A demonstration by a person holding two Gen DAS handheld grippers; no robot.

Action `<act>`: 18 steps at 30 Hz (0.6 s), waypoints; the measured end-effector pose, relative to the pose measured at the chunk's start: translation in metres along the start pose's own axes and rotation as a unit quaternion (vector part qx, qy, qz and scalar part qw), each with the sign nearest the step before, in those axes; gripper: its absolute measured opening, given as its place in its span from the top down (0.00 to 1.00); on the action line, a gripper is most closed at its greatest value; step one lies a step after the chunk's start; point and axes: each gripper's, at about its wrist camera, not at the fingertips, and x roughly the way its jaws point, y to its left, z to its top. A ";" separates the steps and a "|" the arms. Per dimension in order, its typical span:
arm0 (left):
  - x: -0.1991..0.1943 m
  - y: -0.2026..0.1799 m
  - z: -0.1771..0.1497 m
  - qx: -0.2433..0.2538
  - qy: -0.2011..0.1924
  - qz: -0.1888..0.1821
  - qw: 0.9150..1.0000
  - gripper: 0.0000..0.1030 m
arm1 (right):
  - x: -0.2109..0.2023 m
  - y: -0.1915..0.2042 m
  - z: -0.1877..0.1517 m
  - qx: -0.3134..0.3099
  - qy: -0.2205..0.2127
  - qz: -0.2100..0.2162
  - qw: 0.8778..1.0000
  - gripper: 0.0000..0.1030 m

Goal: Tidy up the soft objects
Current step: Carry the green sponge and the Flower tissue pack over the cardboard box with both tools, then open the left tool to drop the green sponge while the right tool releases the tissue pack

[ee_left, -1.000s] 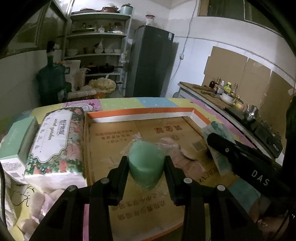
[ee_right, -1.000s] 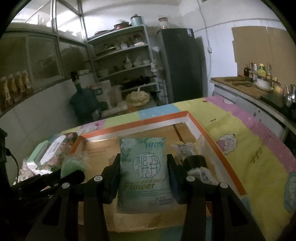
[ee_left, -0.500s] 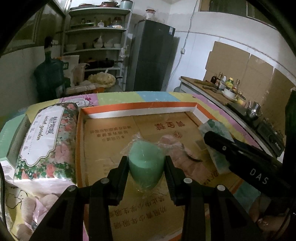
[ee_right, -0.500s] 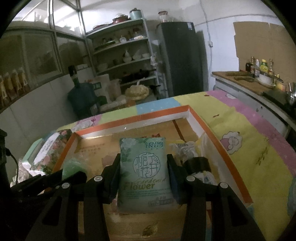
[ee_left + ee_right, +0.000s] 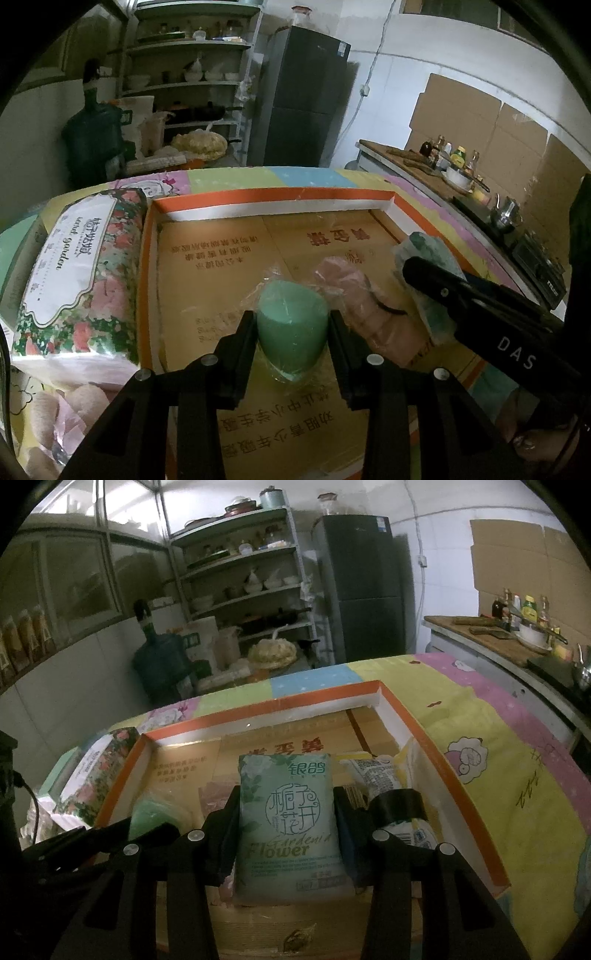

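Since the earlier frames only our view tipped lower over the box (image 5: 273,192); our left gripper (image 5: 291,325) clamps the green roll (image 5: 291,321), our right gripper (image 5: 286,823) the tissue pack (image 5: 288,823), neither placed; 2 tissue packs (image 5: 74,266) wait outside.

Green tissue pack (image 5: 290,823): "Gardenia Flower", Chinese characters above. Floral tissue pack (image 5: 79,266): "secret garden". Right gripper's arm (image 5: 513,350): "DAS". Cardboard tray (image 5: 207,258): Chinese print, unread.

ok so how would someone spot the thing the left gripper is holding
Find the shallow orange-rimmed cardboard box on the pastel tablecloth. Over its floor, the left gripper pinches a green roll in clear plastic wrap. Unlike the pink wrapped roll to its right, it is solid green.
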 end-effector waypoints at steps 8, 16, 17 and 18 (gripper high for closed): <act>0.001 0.000 -0.001 0.001 0.005 -0.004 1.000 0.62 | 0.007 0.002 0.000 -0.006 0.016 -0.005 1.000 0.54; 0.001 -0.001 0.000 -0.003 0.005 -0.020 1.000 0.61 | 0.011 0.002 0.000 -0.005 0.024 -0.006 1.000 0.51; 0.001 -0.001 0.000 -0.003 0.005 -0.020 1.000 0.60 | 0.012 0.002 0.000 -0.004 0.023 -0.006 1.000 0.51; 0.000 -0.001 0.000 -0.003 0.003 -0.020 1.000 0.60 | 0.013 0.003 0.000 -0.002 0.023 -0.006 1.000 0.51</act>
